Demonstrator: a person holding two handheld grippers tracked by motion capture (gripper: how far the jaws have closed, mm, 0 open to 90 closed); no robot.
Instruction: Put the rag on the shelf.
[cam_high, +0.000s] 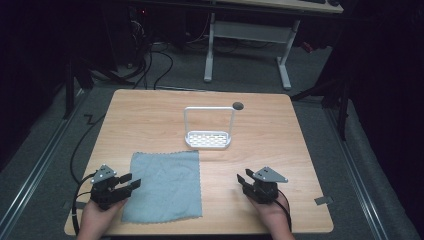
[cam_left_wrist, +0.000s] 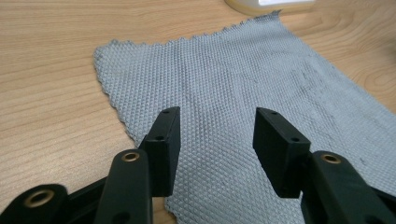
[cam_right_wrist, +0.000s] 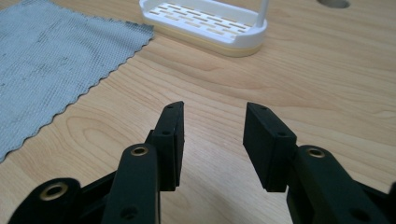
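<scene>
High view | cloth (cam_high: 165, 186) flat | long axis near-to-far | tools parted

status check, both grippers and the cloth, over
Left hand-held gripper open, over grey cloth edge. Right hand-held gripper open, empty, over bare table. Cloth flat; white rack beyond, nothing between.

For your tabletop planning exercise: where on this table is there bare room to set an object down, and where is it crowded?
Bare wood lies right of the white rack to the table edge, behind the rack, and between the grey cloth and the right gripper. The front left is crowded: the left gripper sits at the cloth's left edge.
</scene>
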